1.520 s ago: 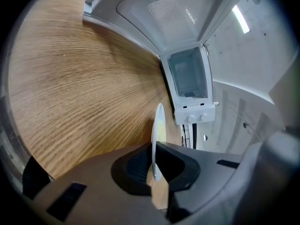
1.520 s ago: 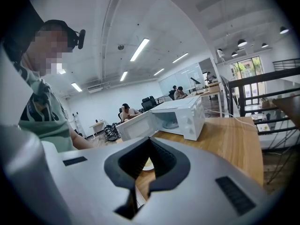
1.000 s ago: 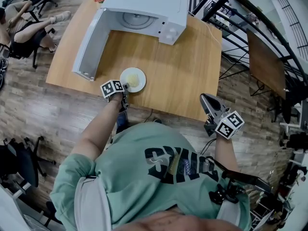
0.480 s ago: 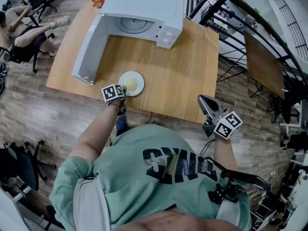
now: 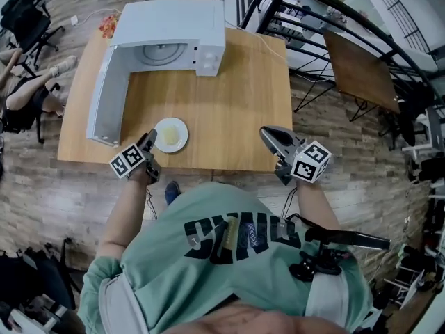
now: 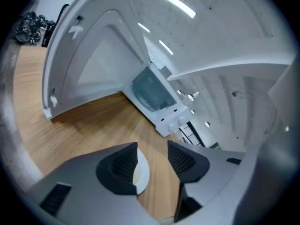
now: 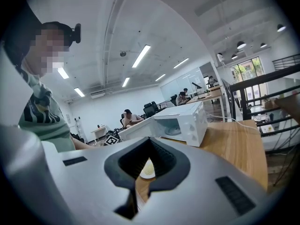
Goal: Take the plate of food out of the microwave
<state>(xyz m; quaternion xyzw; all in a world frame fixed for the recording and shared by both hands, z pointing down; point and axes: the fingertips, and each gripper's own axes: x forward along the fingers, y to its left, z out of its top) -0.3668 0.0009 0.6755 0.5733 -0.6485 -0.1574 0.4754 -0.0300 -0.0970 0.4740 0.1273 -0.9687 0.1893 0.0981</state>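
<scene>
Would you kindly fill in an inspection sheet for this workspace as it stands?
Surface: wooden table, mostly bare.
Job's things: plate of food on the table near its front edge; microwave empty, door open.
Clutter: small colourful item at the far left corner.
Grippers: left gripper open beside the plate, nothing between its fingers; right gripper shut, empty.
Cables: white cable behind the microwave.
Surroundings: office chairs, black railing, seated person.

Microwave [image 5: 170, 30] at eleven o'clock was white, plate [image 5: 161, 142] white under pale yellow food [image 5: 171, 136], table [image 5: 236, 103] light wood with fine grain, left gripper [image 6: 152, 150] and right gripper [image 7: 149, 163] were grey with black ribbed pads [image 6: 123, 162], cubes [image 5: 311, 161] black-and-white squares, shirt [image 5: 229, 249] mint green with dark lettering.
</scene>
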